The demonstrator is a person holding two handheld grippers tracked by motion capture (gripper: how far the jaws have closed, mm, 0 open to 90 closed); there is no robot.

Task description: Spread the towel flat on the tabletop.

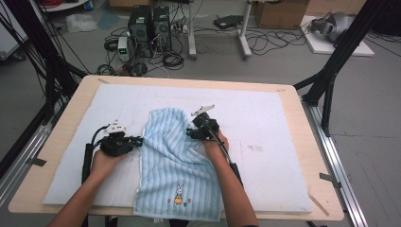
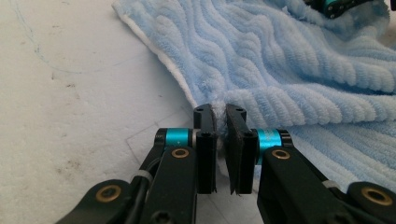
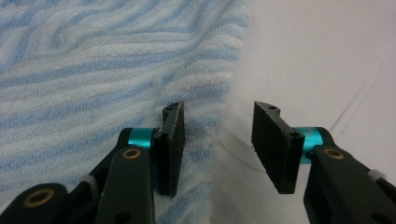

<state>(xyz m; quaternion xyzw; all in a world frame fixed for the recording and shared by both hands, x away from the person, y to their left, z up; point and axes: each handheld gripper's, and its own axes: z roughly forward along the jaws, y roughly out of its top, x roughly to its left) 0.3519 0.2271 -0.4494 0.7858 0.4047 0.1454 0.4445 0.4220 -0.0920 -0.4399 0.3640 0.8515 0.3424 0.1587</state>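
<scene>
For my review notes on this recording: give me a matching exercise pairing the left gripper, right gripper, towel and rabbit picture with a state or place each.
Things:
1. left gripper
2. right gripper
3. towel
4. rabbit picture

States or places:
A. jaws apart astride the towel's edge
B. near the towel's end closest to the person
C. jaws pinched on the towel's edge
D. light blue, lying rumpled on the white mat

Pairs: 1-C, 2-A, 3-D, 4-B

The light blue wavy-ribbed terry towel (image 1: 175, 161) bears a small rabbit motif (image 1: 178, 194); the foam mat (image 1: 265, 123) beneath is white, the counter (image 1: 307, 142) pale wood.
</scene>
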